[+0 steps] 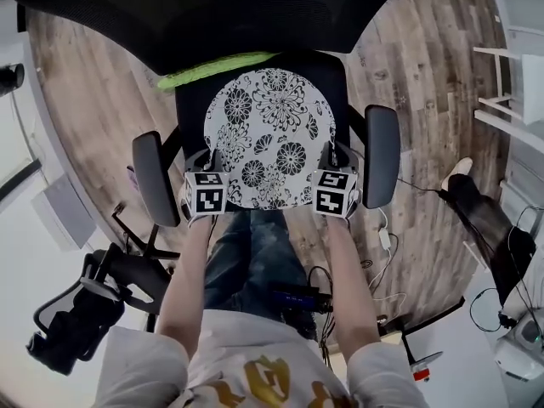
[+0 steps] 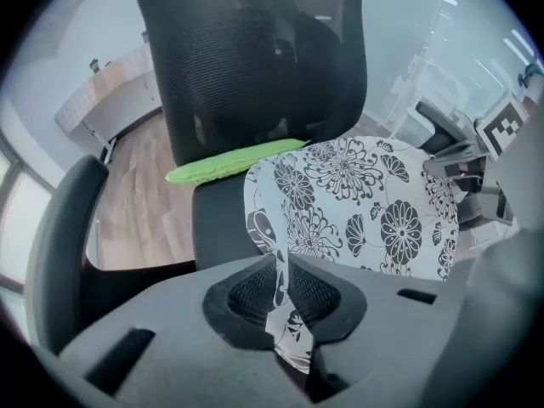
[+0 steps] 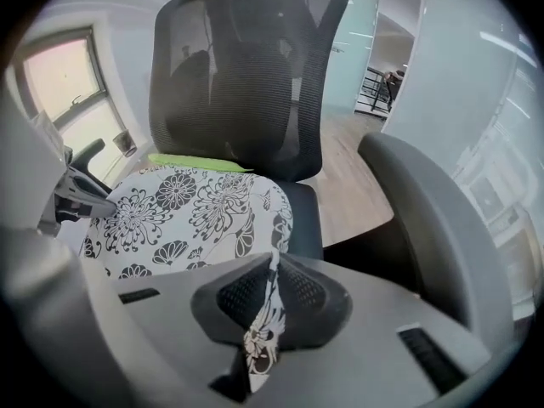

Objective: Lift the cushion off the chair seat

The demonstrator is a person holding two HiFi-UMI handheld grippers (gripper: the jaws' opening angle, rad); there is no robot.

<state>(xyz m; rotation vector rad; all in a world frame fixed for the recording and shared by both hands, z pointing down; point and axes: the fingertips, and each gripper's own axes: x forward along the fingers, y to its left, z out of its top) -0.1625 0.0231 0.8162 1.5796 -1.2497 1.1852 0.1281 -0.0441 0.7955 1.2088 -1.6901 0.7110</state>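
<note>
Left gripper (image 1: 209,160), right gripper (image 1: 331,155) — cushion (image 1: 270,130) edges

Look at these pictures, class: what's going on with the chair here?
A person facing a black office chair holds a gripper in each hand. The left gripper and the right gripper are each shut on a front corner of the round flower-patterned cushion, which lies over the seat. A green thing sits behind it, by the backrest. Whether the cushion has cleared the seat is unclear.
</note>
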